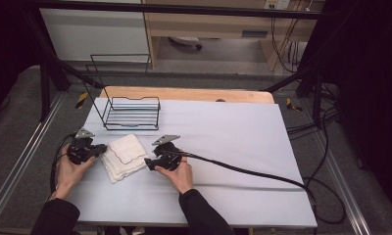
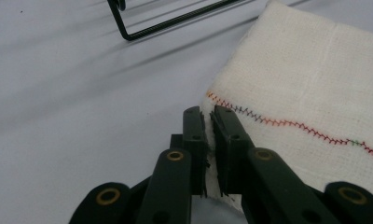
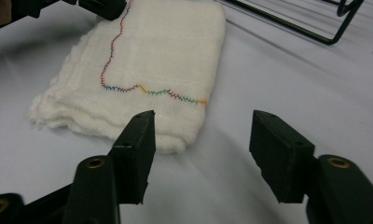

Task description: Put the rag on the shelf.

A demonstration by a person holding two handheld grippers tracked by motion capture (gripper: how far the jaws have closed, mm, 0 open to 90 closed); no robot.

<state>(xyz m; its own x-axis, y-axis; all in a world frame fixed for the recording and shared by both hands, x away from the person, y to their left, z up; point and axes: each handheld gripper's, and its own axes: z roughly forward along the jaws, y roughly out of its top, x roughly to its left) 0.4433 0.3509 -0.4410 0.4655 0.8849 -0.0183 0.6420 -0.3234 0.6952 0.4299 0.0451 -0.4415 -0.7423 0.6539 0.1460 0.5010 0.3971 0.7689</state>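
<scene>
Left claw (image 2: 210,140) is clenched on the near-left edge of the folded white cloth (image 1: 124,155), which lies flat on the counter (image 1: 233,142) in front of the wire rack (image 1: 131,113). Right claw (image 3: 201,154) is released, just short of the opposite corner. Step looks like a two-point pickup; next it needs to advance and pinch that corner.

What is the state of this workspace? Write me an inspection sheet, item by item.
Surface: white cloth-covered table, wrinkled near the front right.
Job's things: folded white cloth with multicoloured zigzag stitching, flat at front left.
Clutter: black wire rack beyond the folded cloth, apart from it.
Tools: left tool shut on the folded cloth's edge; right tool open, jaws short of the near corner, nothing between them.
Cables: black cable trails right from the right tool, off the table edge.
Surroundings: dark frame bars, wooden furniture behind, grey floor.
</scene>
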